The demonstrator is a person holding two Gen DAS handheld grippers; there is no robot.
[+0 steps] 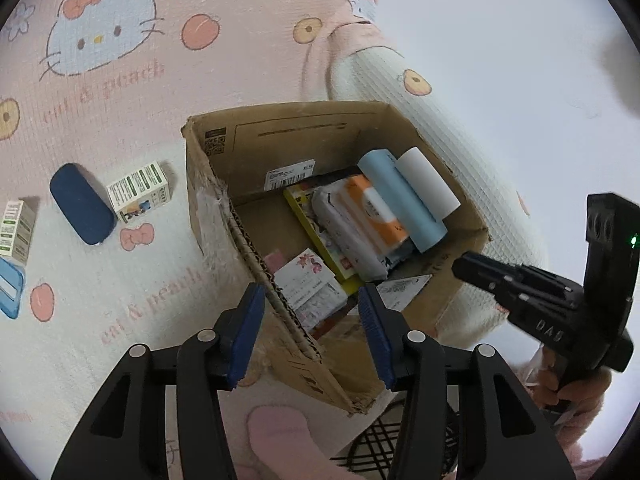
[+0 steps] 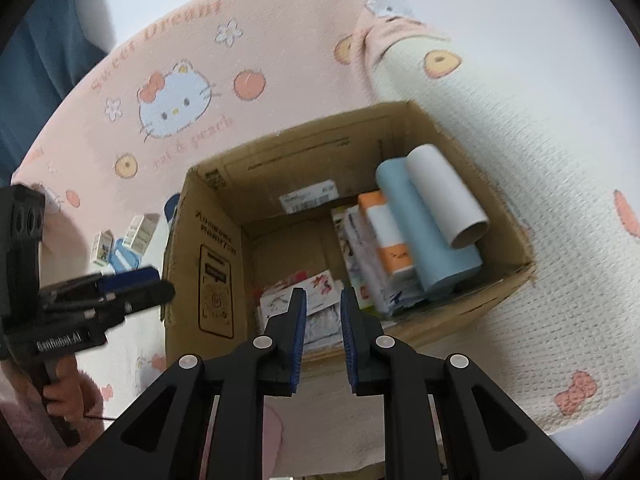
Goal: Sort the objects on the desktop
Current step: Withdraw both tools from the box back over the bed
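Observation:
An open cardboard box (image 1: 208,200) (image 2: 184,240) stands on a pink cat-print blanket. Inside lie a blue roll (image 1: 404,200) (image 2: 424,232), a white roll (image 1: 430,182) (image 2: 448,200), an orange-white pack (image 1: 374,208) (image 2: 386,232), a yellow-edged box (image 1: 304,208) and flowered packets (image 1: 308,284) (image 2: 312,300). My left gripper (image 1: 312,300) is open and empty, straddling the box's near wall. My right gripper (image 2: 323,308) is open with a narrow gap, empty, above the box's near edge. On the blanket left of the box lie a dark blue case (image 1: 82,204) and a white-green carton (image 1: 140,190).
Another small carton (image 1: 16,226) and a light blue item (image 1: 10,288) lie at the far left. In the right wrist view two small cartons (image 2: 124,238) sit left of the box. A black wire basket (image 1: 384,444) sits below the box. The right gripper body (image 1: 540,300) is to the right.

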